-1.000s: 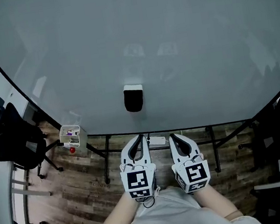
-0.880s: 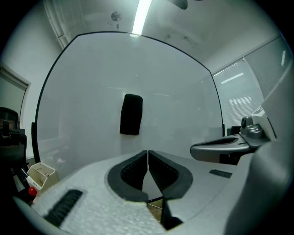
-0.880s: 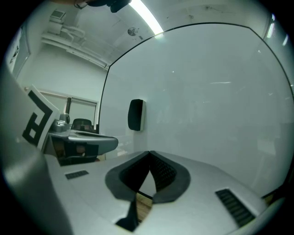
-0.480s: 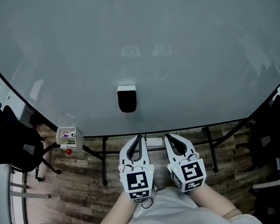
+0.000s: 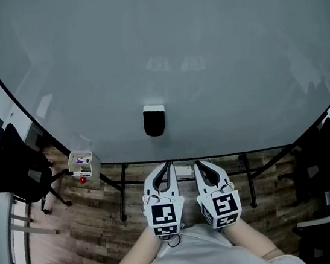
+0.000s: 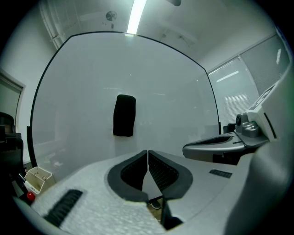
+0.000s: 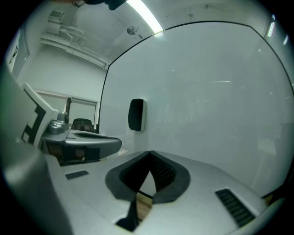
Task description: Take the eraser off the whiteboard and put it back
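eraser: black eraser (image 5: 154, 121) is sitting upright on the whiteboard (image 5: 214, 48), low on the board and a bit left of centre. Nothing is touching it.
left gripper: left gripper (image 6: 147, 153) is staying clenched with the jaw tips meeting and nothing between them. It is pointing at the board. The eraser is showing above the tips and slightly left, well apart.
right gripper: right gripper (image 7: 150, 154) is clenched too, tips together and empty. The eraser is showing up and to the left of its tips, well apart.
hands: the person is holding both grippers side by side, just beside each other and close to the body. In the head view they are sitting below the board's lower edge, marker cubes facing up.
box: a small open box (image 5: 84, 163) is sitting by the board's lower left edge with small items inside. I can't tell what they are.
stand legs: black stand legs (image 5: 123, 192) are running down from the board's lower edge to the floor (image 5: 98, 220), which is wood plank.
office chair: a black office chair (image 5: 18, 170) is standing at the far left, beside the board's edge.
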`<state>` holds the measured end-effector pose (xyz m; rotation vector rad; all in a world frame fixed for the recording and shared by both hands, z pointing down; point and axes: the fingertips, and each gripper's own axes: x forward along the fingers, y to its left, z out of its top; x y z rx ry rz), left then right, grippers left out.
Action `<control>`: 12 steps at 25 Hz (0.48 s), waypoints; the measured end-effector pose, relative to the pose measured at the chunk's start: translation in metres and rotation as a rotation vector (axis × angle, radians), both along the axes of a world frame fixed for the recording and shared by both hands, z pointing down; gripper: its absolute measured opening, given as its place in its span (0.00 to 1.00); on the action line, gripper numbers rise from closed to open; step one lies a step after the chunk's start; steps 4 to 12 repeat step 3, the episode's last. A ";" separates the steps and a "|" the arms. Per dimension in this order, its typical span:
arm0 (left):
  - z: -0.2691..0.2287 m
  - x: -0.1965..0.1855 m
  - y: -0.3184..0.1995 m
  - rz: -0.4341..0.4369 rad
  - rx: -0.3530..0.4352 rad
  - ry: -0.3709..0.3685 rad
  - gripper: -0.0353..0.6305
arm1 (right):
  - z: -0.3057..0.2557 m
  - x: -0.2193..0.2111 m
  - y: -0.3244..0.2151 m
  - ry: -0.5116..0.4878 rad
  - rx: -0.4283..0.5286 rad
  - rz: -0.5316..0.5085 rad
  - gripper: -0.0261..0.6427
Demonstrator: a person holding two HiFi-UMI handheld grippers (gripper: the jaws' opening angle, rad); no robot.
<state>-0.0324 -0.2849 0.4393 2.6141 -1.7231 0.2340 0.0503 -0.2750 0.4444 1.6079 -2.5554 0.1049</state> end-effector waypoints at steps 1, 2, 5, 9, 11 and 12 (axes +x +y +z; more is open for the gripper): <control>0.002 0.000 0.001 0.002 -0.008 0.005 0.09 | 0.002 0.000 0.001 0.006 -0.005 0.002 0.08; 0.004 0.000 0.002 0.003 -0.016 0.010 0.09 | 0.003 -0.001 0.002 0.013 -0.011 0.004 0.08; 0.006 0.000 0.004 0.004 -0.024 0.015 0.09 | 0.005 -0.001 0.003 0.020 -0.017 0.006 0.08; 0.006 0.000 0.004 0.004 -0.024 0.015 0.09 | 0.005 -0.001 0.003 0.020 -0.017 0.006 0.08; 0.006 0.000 0.004 0.004 -0.024 0.015 0.09 | 0.005 -0.001 0.003 0.020 -0.017 0.006 0.08; 0.006 0.000 0.004 0.004 -0.024 0.015 0.09 | 0.005 -0.001 0.003 0.020 -0.017 0.006 0.08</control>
